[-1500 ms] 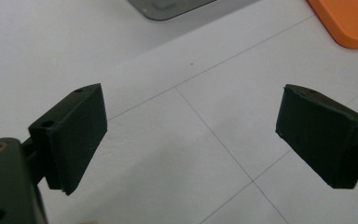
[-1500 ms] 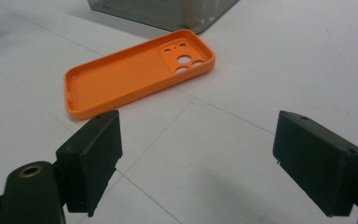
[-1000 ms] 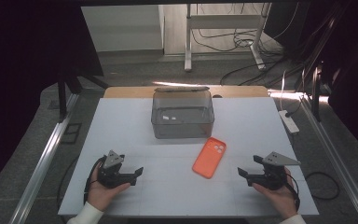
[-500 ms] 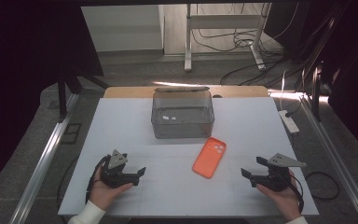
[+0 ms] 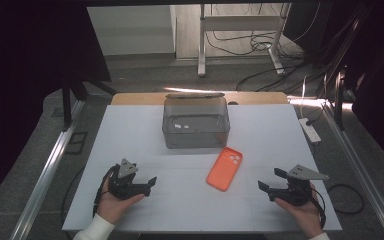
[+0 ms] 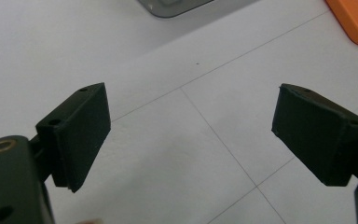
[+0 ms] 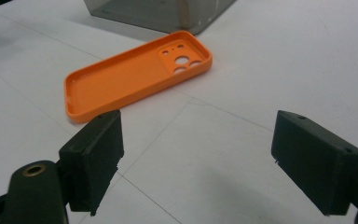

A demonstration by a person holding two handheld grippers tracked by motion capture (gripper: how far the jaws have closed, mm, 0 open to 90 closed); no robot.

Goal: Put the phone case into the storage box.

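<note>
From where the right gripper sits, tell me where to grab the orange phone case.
Probably pinch one raised long side wall of the phone case, coming from above: it lies flat, hollow side up, so one finger can drop inside the rim. The right gripper is open and nearest.

orange phone case (image 5: 224, 168), flat, hollow side up

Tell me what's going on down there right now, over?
Left hand-held gripper open, empty, low over the table. Right hand-held gripper open, empty, nearest the orange phone case. Case lies hollow side up before the clear grey box. Nothing between.
</note>
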